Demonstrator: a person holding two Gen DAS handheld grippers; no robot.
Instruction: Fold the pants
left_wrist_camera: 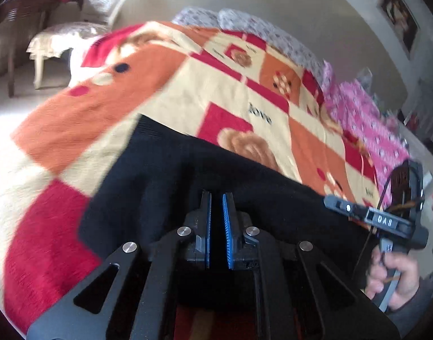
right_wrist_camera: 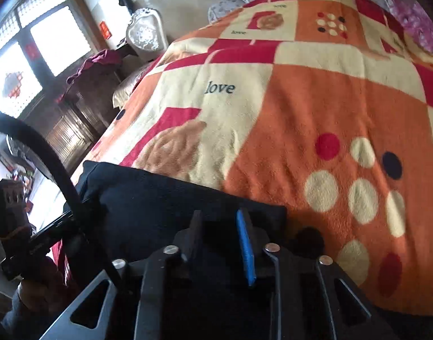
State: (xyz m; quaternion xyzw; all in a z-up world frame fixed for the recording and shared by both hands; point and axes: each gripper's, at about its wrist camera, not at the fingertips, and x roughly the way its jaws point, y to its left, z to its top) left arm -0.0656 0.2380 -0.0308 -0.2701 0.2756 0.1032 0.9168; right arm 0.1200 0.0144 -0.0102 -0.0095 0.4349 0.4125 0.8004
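Black pants [left_wrist_camera: 188, 187] spread on the blanketed bed [left_wrist_camera: 171, 90], at 6 o'clock in both views. Left gripper [left_wrist_camera: 216, 221] fingers together (cloth pinched or not: cannot tell); right gripper [right_wrist_camera: 220, 243] fingers apart over the fabric. Step: securing edges. Next: firm pinch, then folding across.

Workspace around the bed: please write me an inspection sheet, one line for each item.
Surface: bed with patterned blanket, orange, cream and red.
Job's things: black pants lie on the blanket at its near edge.
Clutter: pink cloth at the far side of the bed.
Grippers: left gripper shut, over the pants; right gripper over the pants, grip not clear.
Cables: black cable beside the pants.
Surroundings: white chair, window, framed pictures on the wall.
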